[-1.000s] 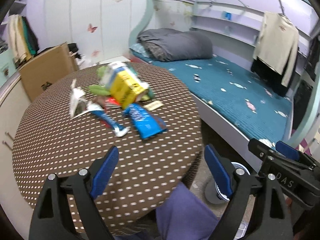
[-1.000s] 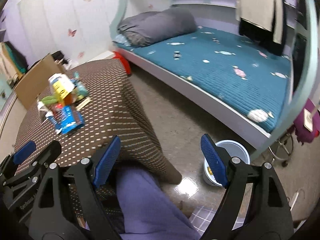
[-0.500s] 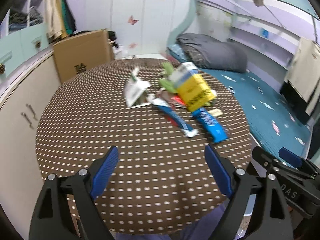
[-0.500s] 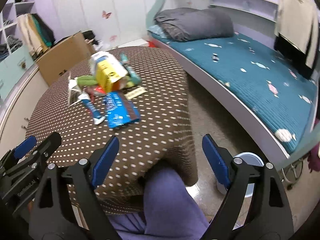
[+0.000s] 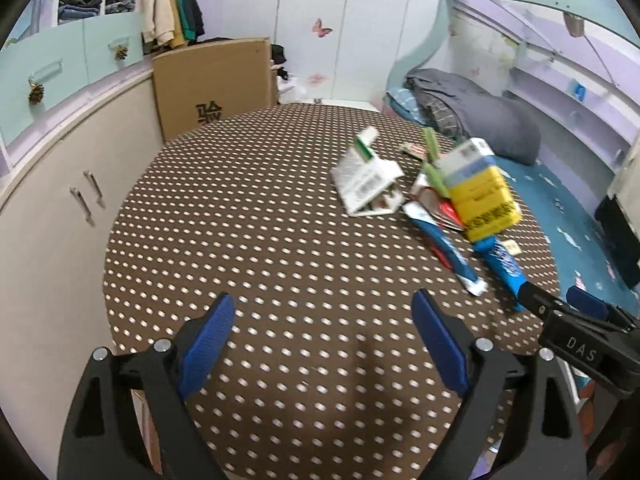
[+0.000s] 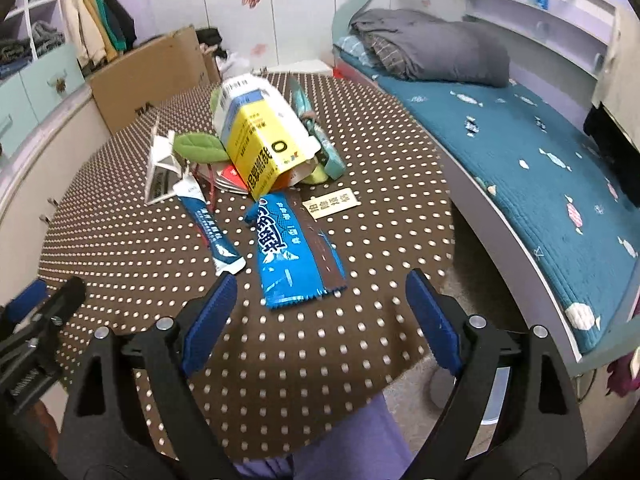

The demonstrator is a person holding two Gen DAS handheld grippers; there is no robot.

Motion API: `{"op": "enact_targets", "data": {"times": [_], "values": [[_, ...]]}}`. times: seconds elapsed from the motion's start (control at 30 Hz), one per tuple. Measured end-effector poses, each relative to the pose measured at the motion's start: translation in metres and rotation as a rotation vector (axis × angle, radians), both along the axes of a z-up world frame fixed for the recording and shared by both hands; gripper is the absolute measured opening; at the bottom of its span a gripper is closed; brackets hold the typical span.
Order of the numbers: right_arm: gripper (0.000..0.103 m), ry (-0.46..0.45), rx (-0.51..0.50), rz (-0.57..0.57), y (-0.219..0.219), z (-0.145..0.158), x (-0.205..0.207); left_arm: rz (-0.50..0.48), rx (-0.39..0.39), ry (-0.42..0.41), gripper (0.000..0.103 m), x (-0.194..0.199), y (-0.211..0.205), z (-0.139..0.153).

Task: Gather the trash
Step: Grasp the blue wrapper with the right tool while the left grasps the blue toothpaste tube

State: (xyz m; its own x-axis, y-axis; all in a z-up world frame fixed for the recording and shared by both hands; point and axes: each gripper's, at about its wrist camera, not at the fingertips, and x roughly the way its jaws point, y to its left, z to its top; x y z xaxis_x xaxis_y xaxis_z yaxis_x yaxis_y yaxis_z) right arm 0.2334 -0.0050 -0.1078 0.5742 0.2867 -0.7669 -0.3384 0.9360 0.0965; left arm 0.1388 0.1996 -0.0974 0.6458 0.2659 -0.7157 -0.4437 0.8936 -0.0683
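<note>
Hovering over a round table [image 6: 360,340] draped in brown white-dotted cloth, left gripper [image 5: 320,332] still spreading its jaws, right gripper [image 6: 320,304] spread wide, both empty, blue pads matte. Trash heaped at twelve o'clock from the right gripper: boxy yellow carton [image 6: 260,136], glossy blue wrapper [image 6: 292,256] lying flat just ahead, slim blue tube [image 6: 212,228] at eleven, crumpled white box [image 5: 366,178] beyond.
</note>
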Motion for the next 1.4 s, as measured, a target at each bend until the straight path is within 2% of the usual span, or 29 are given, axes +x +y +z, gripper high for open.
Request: {"op": "enact_targets", "data": {"times": [0.2, 0.27, 0.3, 0.37, 0.5, 0.6, 0.77, 0.87, 0.97, 1.03, 1.07, 1.1, 1.13, 1.23, 1.4], "values": [[0.083, 0.034, -0.018, 0.054, 0.019, -0.015, 0.023, 0.029, -0.022, 0.026, 0.088, 0.009, 0.017, -0.007], [0.071, 0.013, -0.034, 0.05, 0.022, -0.017, 0.028, 0.027, -0.03, 0.029, 0.088, 0.013, 0.019, -0.01], [0.055, 0.005, -0.046, 0.054, 0.024, -0.017, 0.03, 0.024, -0.034, 0.03, 0.088, 0.014, 0.019, -0.01], [0.045, -0.005, -0.042, 0.067, 0.024, -0.016, 0.034, 0.01, -0.047, 0.028, 0.088, 0.018, 0.018, -0.011], [0.035, 0.008, 0.001, 0.077, 0.014, -0.015, 0.038, -0.051, -0.062, 0.013, 0.088, 0.032, 0.005, -0.008], [0.035, 0.021, 0.042, 0.049, -0.001, -0.013, 0.041, -0.109, -0.09, 0.013, 0.088, 0.049, -0.009, -0.009], [0.035, 0.025, 0.073, 0.016, -0.021, -0.01, 0.038, -0.175, -0.073, 0.032, 0.087, 0.077, -0.036, -0.013], [0.035, 0.034, 0.084, -0.004, -0.03, -0.009, 0.039, -0.172, -0.027, 0.079, 0.073, 0.096, -0.051, -0.019], [0.035, 0.032, 0.09, -0.005, -0.034, -0.008, 0.037, -0.179, -0.053, 0.111, 0.062, 0.111, -0.057, -0.025], [0.035, 0.035, 0.097, -0.005, -0.034, -0.008, 0.037, -0.183, -0.05, 0.129, 0.047, 0.118, -0.061, -0.028], [0.035, 0.035, 0.1, -0.002, -0.034, -0.007, 0.037, -0.174, -0.031, 0.129, 0.043, 0.118, -0.063, -0.028], [0.035, 0.035, 0.103, 0.001, -0.035, -0.007, 0.036, -0.174, -0.027, 0.134, 0.031, 0.117, -0.063, -0.028], [0.035, 0.034, 0.106, 0.005, -0.035, -0.006, 0.035, -0.178, -0.033, 0.132, 0.024, 0.116, -0.062, -0.028], [0.035, 0.03, 0.111, 0.012, -0.037, -0.004, 0.031, -0.202, -0.083, 0.133, 0.014, 0.103, -0.053, -0.027], [0.035, 0.038, 0.113, 0.024, -0.037, -0.004, 0.02, -0.249, -0.131, 0.132, 0.014, 0.072, -0.043, -0.026]]}}
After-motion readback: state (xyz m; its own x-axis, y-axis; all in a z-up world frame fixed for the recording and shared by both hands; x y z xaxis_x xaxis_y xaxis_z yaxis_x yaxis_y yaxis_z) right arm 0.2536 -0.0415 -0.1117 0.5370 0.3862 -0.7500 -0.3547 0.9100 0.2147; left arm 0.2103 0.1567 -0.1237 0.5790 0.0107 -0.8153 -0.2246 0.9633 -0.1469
